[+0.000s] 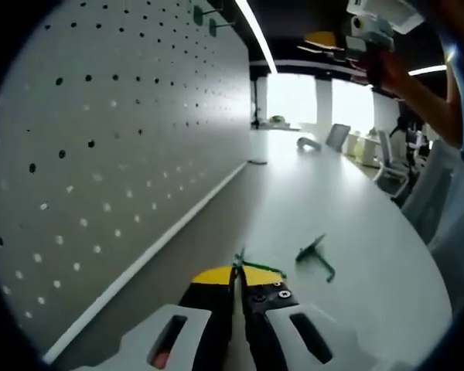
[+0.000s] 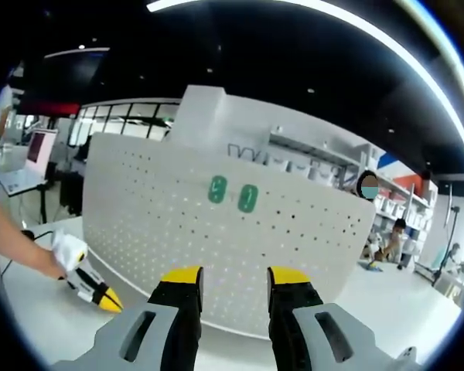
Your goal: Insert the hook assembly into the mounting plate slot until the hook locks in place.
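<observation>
Left claw (image 1: 240, 280) clamped on green hook; second hook (image 1: 315, 255) lies on bench (image 1: 332, 201). Right claw (image 2: 232, 290) apart, facing pegboard (image 2: 178, 232) bearing 2 hooks (image 2: 233, 194).

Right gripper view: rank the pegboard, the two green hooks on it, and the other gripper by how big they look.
1. Pegboard, largest by far.
2. Left gripper, though it sits nearer the camera.
3. The two green hooks, alike in size.

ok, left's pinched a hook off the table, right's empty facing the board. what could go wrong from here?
1. The left gripper holds its green hook by a thin edge at the jaw tips; it could twist or drop on the way to the pegboard.
2. The spare hook lies close by on the table and could be knocked.
3. The right gripper is open, well back from the board, so it gives no support.
</observation>
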`<state>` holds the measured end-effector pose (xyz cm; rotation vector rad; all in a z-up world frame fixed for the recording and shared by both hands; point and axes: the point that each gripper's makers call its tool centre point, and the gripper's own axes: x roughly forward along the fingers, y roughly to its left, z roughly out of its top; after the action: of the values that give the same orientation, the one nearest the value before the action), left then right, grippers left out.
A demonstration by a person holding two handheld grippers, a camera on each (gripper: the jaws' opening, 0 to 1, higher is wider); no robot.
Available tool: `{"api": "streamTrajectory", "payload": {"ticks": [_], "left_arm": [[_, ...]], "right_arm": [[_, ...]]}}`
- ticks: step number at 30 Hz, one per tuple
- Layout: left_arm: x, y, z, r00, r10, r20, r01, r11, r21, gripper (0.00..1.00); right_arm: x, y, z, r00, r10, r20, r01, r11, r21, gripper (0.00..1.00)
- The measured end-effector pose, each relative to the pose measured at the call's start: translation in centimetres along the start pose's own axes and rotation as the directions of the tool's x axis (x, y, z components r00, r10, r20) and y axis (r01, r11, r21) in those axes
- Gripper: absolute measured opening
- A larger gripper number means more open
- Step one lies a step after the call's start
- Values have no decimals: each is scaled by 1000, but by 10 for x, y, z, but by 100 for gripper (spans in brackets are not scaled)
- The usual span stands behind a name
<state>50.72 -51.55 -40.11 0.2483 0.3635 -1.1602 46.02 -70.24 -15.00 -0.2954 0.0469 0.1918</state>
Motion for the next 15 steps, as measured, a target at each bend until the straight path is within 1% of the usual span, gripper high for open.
{"api": "streamTrajectory", "payload": {"ticks": [4, 5, 10, 15], "left_arm": [[-2, 1, 5, 1000, 6, 15, -6, 1000, -11, 2], [-3, 2, 9, 1000, 6, 30, -5, 1000, -27, 2], [-3, 5, 9, 999, 22, 31, -21, 999, -32, 2], [-2, 5, 10, 999, 23, 28, -22, 999, -31, 2]], "right_arm": [[0, 2, 1, 1000, 6, 1, -6, 1000, -1, 32], [0, 3, 1, 1000, 8, 1, -8, 1000, 0, 32], [1, 6, 0, 1000, 17, -1, -17, 1000, -1, 32], [0, 4, 0, 1000, 17, -1, -17, 1000, 0, 32]]}}
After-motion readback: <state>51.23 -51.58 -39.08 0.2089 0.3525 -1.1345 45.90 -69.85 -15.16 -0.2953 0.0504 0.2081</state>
